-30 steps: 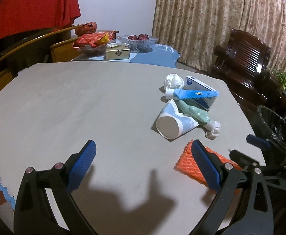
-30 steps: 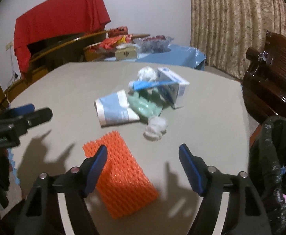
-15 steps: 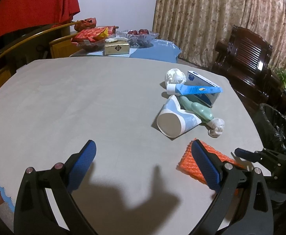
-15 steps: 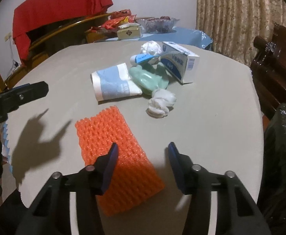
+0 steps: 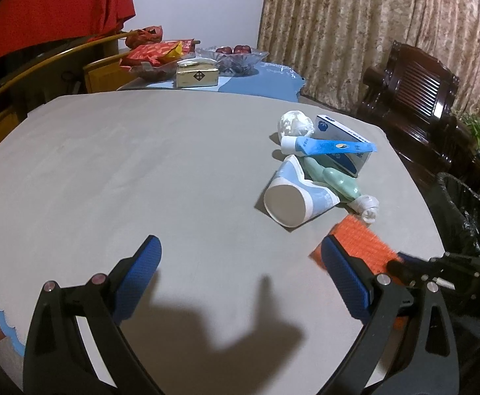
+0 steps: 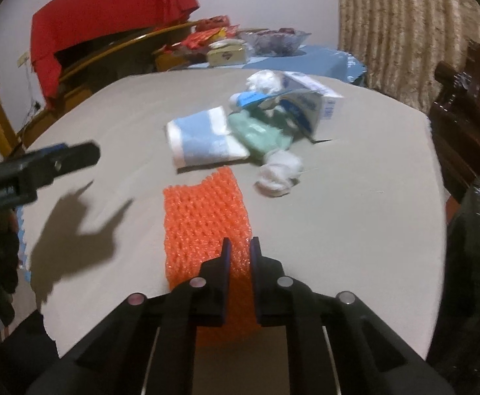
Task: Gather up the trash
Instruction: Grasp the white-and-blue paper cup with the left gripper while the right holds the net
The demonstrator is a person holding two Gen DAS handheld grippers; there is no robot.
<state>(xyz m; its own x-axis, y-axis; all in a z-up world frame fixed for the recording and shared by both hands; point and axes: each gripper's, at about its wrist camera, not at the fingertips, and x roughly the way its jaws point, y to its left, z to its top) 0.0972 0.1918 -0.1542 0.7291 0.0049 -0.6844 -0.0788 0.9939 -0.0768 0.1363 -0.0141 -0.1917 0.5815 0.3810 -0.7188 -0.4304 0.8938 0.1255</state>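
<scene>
Right gripper is clamped on the near end of the orange foam net; fingers nearly together with the net pinched between them. The net lies flat on the grey table, near the front edge, its far end just short of the rest of the trash. In the left wrist view the right gripper shows at the right edge over the net.

Left gripper has its fingers wide apart, holding nothing, hovering over bare table to the left of the pile.

Trash pile sits on the right half of the table:
- paper cup on its side, open mouth toward the left camera, just beyond the net
- green bottle lying against the cup
- crumpled tissue at the bottle's near end, close to the net's far corner
- blue tube lying across the top of a white-and-blue box
- second tissue ball behind the tube's cap end

Bin with a black bag stands beside the table on the right, near the right gripper; also visible at.
</scene>
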